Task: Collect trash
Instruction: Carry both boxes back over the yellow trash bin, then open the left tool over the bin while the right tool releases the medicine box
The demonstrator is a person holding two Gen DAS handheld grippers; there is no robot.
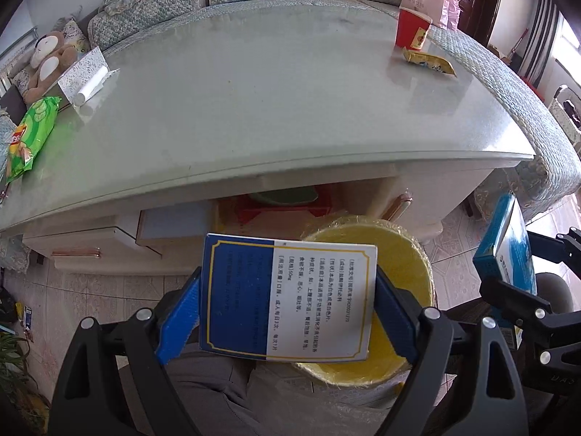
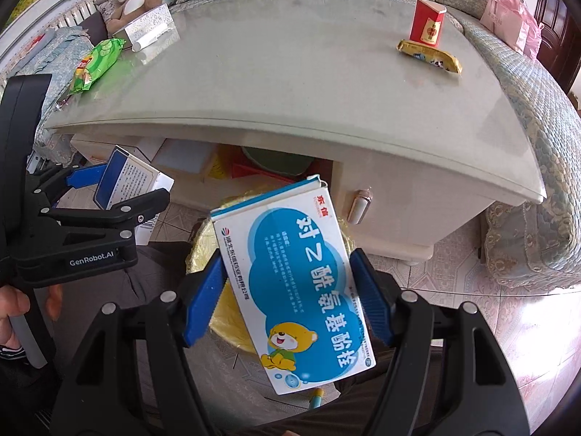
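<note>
The blue-and-white medicine box [image 1: 288, 299] sits clamped in the left gripper [image 1: 287, 312], long axis across the jaws, above the yellow-lined bin [image 1: 410, 254]. The light-blue bear box [image 2: 294, 290] is pinched in the right gripper [image 2: 287, 298], long axis tilted away toward the coffee table [image 2: 290, 83], also over the bin.

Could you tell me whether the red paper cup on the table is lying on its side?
No, the red paper cup stands upright on the glass tabletop, just behind a yellow snack wrapper.
</note>
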